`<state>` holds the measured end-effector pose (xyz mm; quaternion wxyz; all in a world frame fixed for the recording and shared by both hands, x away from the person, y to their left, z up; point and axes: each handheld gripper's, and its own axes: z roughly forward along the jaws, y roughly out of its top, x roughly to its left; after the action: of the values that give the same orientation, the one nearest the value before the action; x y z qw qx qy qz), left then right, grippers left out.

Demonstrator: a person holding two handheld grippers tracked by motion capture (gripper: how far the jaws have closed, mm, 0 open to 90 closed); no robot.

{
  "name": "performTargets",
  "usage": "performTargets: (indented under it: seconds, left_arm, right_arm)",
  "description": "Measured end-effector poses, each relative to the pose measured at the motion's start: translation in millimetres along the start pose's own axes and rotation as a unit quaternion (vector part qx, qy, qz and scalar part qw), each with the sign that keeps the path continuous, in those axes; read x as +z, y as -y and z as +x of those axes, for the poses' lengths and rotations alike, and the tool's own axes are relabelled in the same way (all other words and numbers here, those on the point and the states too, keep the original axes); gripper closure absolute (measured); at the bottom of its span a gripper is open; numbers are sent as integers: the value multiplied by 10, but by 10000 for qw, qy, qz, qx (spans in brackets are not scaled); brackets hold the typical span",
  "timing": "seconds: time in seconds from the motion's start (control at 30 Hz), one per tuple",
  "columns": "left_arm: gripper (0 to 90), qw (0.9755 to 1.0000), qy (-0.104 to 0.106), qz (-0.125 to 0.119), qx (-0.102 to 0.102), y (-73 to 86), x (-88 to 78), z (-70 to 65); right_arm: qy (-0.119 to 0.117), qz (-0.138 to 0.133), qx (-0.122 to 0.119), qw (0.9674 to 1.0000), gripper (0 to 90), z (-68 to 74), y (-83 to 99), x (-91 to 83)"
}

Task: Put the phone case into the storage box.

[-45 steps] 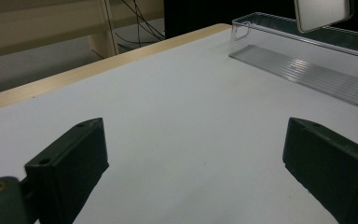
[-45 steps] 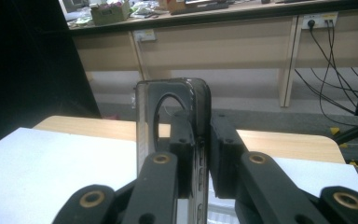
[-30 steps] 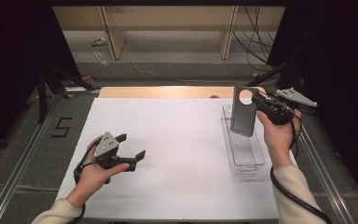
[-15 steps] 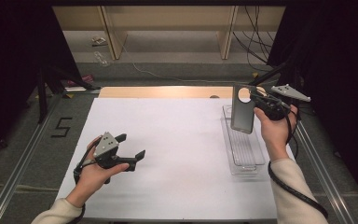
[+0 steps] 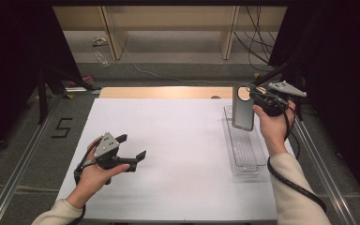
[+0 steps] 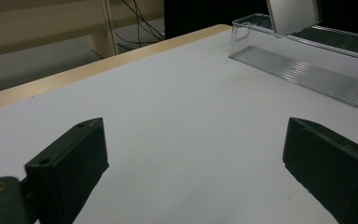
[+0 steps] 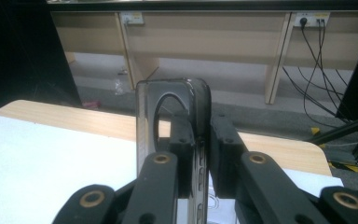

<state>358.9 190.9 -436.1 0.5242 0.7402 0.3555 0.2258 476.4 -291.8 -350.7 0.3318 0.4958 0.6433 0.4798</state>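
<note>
two grippers work over one big white sheet (image 5: pixel 168 154) that covers most of the table, with a bare strip of wood (image 5: pixel 164 92) along its far edge. below and just left of the right gripper (image 5: pixel 257 99) lies a long clear plastic tray (image 5: pixel 243 150), flat on the sheet with its length running away from the person; from the left gripper view it sits far ahead and to the right of the jaws, its ribbed floor and low wall showing. the right gripper is held up in the air above the far end of that tray, and its jaws are pressed together on a smoky, see-through phone case (image 5: pixel 243 108). the case hangs upright from the jaws, clear of the tray and not touching it, with its round camera opening at the top next to the jaws. in the right gripper view the two black jaws pinch one side wall of the case, whose curved top stands just beyond them. the left gripper (image 5: pixel 132 147) rests low on the sheet, well apart from the tray, in the person's left hand (image 5: pixel 93 173). its jaws stand wide apart with nothing but white sheet between them.
</note>
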Motion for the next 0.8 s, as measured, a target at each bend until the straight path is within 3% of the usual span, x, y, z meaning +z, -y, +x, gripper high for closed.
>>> performTargets:
  seconds: [0.8]
  left_arm:
    - [61,10000,0,-9,-4,-1,4,0]
  right_arm:
    - [67,139,-106,9998,818,-39,25,197]
